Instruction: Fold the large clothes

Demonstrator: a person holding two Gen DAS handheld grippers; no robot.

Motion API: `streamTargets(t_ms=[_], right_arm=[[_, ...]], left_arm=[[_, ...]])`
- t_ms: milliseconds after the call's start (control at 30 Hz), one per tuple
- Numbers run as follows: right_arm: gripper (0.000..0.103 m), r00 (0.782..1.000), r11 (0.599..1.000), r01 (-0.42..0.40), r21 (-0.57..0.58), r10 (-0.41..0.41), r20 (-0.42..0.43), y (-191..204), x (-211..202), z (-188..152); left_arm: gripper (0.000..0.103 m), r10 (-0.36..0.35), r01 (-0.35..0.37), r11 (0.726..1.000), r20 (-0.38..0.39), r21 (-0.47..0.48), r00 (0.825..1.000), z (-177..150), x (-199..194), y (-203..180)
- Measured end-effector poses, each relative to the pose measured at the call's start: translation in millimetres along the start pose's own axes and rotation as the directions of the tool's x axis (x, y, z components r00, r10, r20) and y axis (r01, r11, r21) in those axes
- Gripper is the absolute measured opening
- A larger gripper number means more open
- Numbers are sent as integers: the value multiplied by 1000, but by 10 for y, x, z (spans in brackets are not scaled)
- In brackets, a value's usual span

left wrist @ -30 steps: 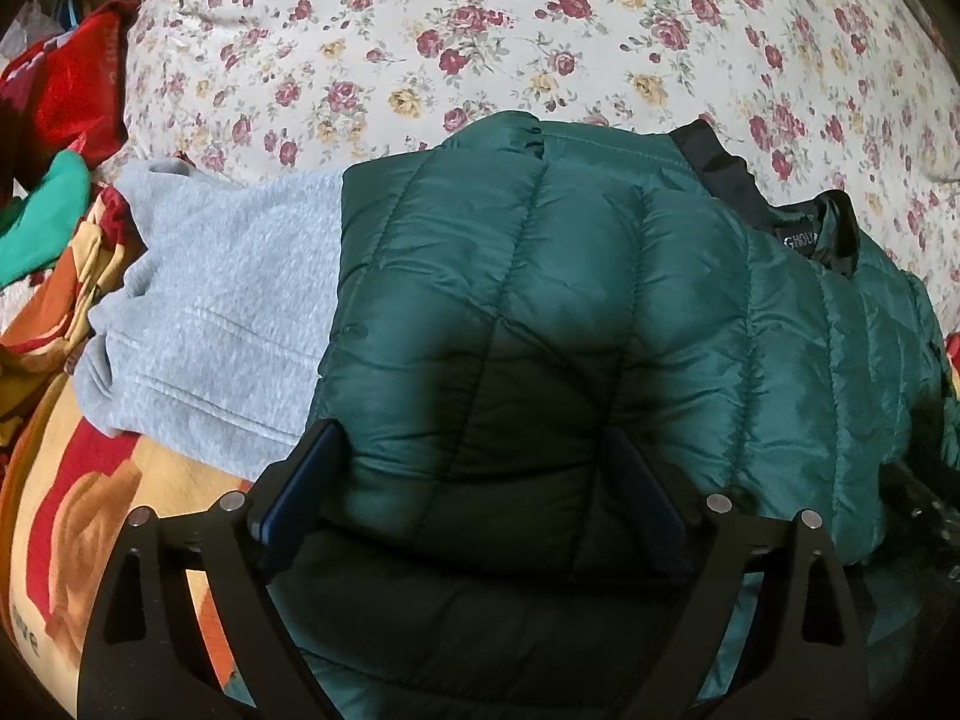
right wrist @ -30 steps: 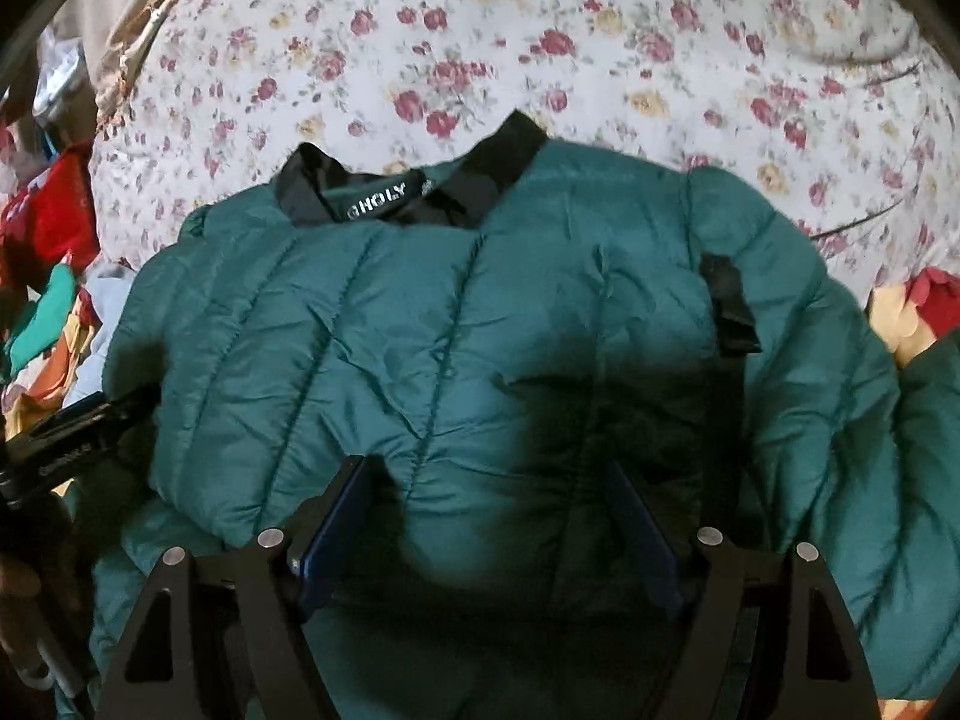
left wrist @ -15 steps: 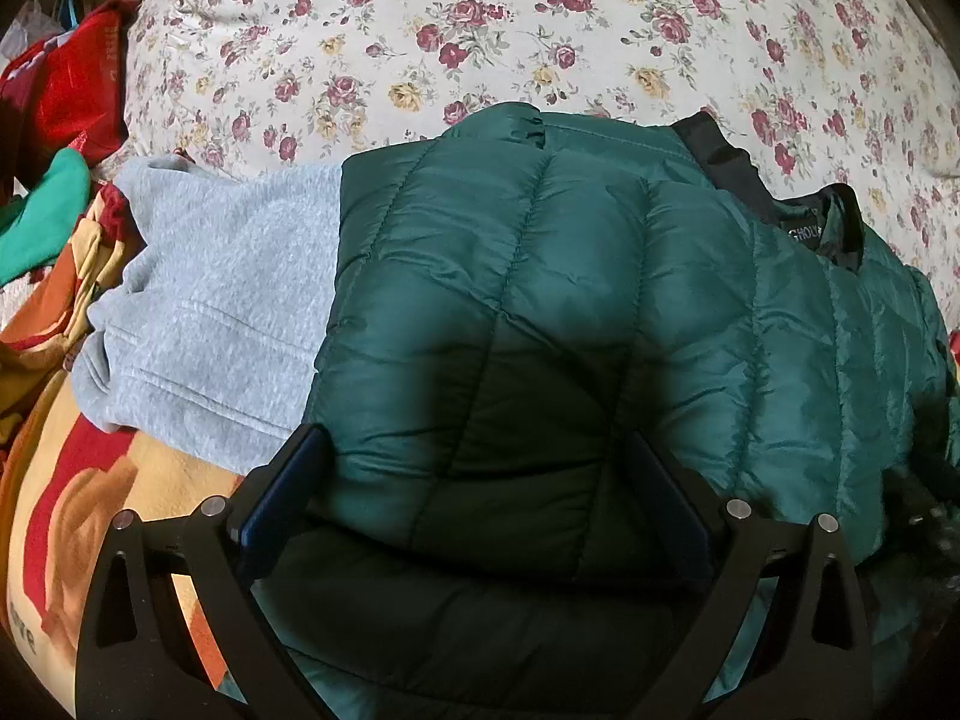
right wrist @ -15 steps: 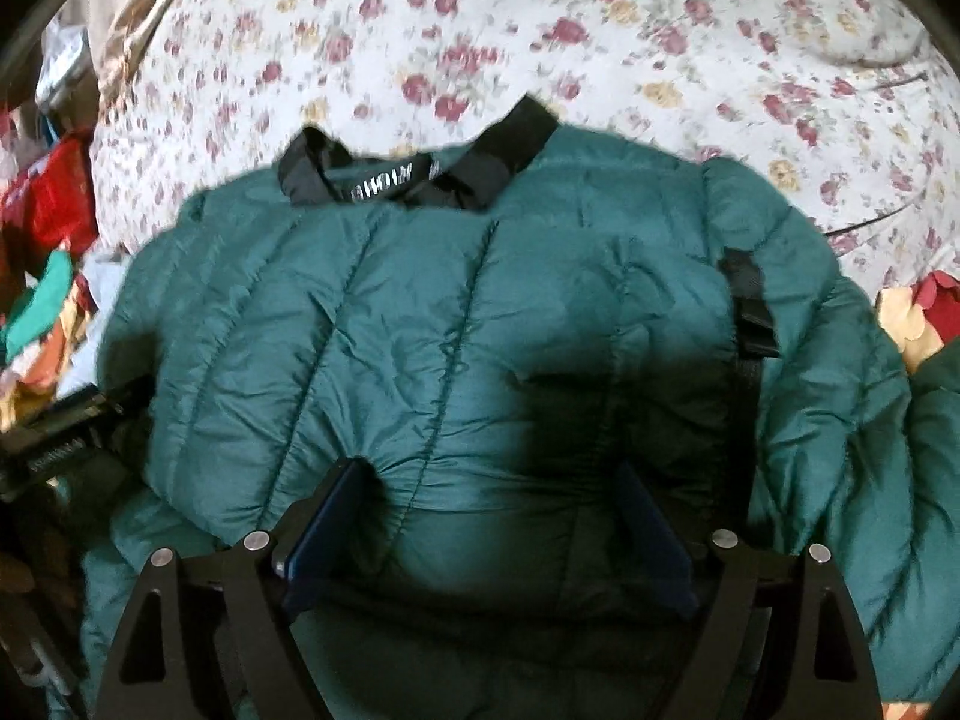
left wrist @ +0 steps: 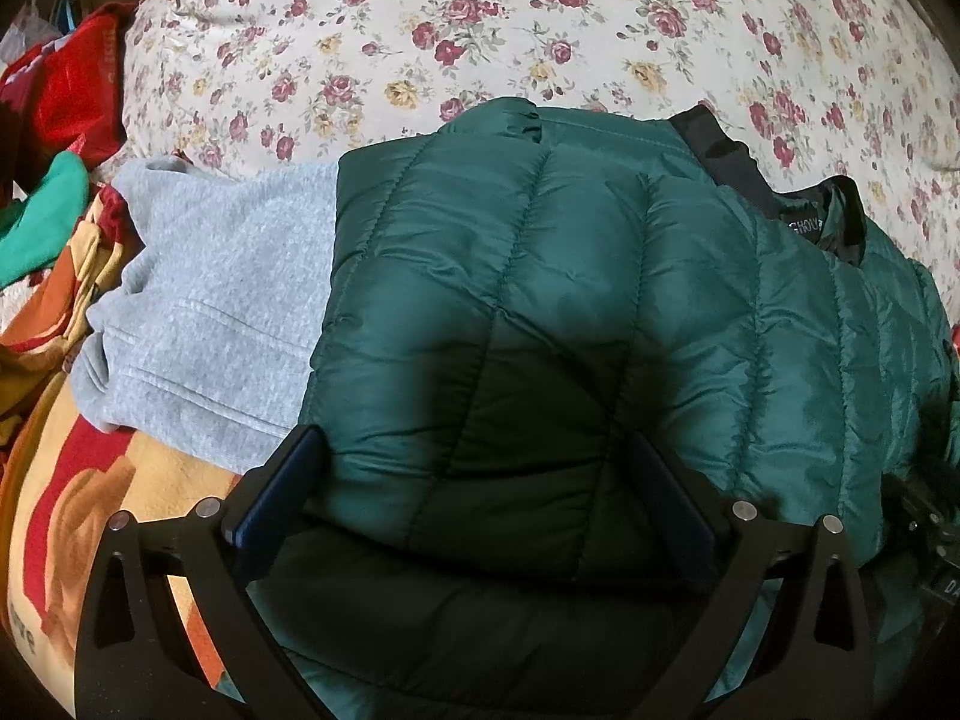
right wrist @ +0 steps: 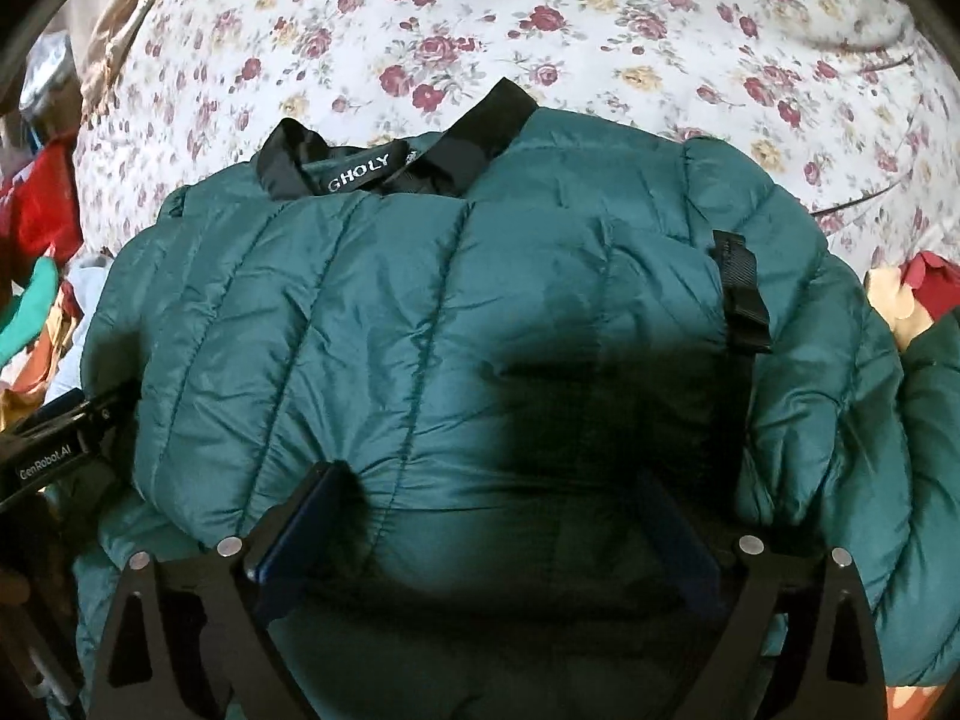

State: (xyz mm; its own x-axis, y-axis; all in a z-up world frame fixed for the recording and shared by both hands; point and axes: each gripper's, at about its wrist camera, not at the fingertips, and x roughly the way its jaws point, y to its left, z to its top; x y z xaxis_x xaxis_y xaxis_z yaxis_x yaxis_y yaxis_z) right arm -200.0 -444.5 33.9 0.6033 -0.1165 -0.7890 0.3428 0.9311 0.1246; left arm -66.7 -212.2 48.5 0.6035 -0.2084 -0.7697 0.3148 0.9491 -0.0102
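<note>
A dark green quilted puffer jacket (left wrist: 570,300) lies folded on a floral bed, its black collar (right wrist: 456,150) toward the far side. It fills the right wrist view (right wrist: 450,348) too. My left gripper (left wrist: 474,480) is open, its fingers spread wide over the jacket's near left part. My right gripper (right wrist: 492,504) is open, its fingers spread over the jacket's near edge. Neither holds cloth. The left gripper's body (right wrist: 54,450) shows at the left edge of the right wrist view.
A grey sweatshirt (left wrist: 210,312) lies partly under the jacket's left side. A red and orange patterned blanket (left wrist: 66,510) is at the near left. Red and green clothes (left wrist: 54,138) pile up at the far left. The floral bedspread (left wrist: 540,18) stretches beyond the jacket.
Both grippers have drawn back slightly toward me over the jacket, and both stay open. The jacket has barely shifted.
</note>
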Motion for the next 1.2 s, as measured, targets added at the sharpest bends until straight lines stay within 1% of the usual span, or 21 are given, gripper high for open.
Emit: streamTargets(t_ms=[133,200,267,333,433,467,533,700,967,1067,1200], right_arm=[[98,1000,1000,-28,7,28,-7,-41,-35,8],[98,1000,1000,-23,18,23,1,-28,-136,1],[98,999,999,-26,38,25,23,-2,-283,-16],[98,999,998,-35,56,33,40,22,-402,-48],[98,999,996,-37,79,34,36,32,-524,-77],[98,999,996,-38,84,34,40,31,-572,-86],[98,998,995,-35,90,30,49,29,-663,-96],[98,998,996,-11,86,6,66,-2,-894,-123],[98,995,995,12,98,-22,101,-97,-1160,-148],[98,993,995,31,93,-41,111,-123,-1246,-160],[98,990,994,53,98,-65,123,-201,-1352,-174]], left_arm=[[102,1,-1,1000,-3,-4,1000,-3,-95,13],[102,-9,9,1000,1,0,1000,-34,-206,19],[102,-20,19,1000,40,18,999,-86,-400,3],[102,-26,23,999,65,43,998,-107,-544,-48],[102,-50,43,997,107,64,993,-114,-777,-131],[102,-68,60,996,117,66,991,-119,-857,-163],[102,-87,79,994,116,74,989,-127,-936,-215],[102,-100,89,991,115,96,988,-167,-1065,-345],[102,-142,133,988,105,83,984,-178,-1192,-438],[102,-167,162,985,93,63,982,-193,-1223,-456],[102,-185,181,982,82,58,979,-214,-1249,-497]])
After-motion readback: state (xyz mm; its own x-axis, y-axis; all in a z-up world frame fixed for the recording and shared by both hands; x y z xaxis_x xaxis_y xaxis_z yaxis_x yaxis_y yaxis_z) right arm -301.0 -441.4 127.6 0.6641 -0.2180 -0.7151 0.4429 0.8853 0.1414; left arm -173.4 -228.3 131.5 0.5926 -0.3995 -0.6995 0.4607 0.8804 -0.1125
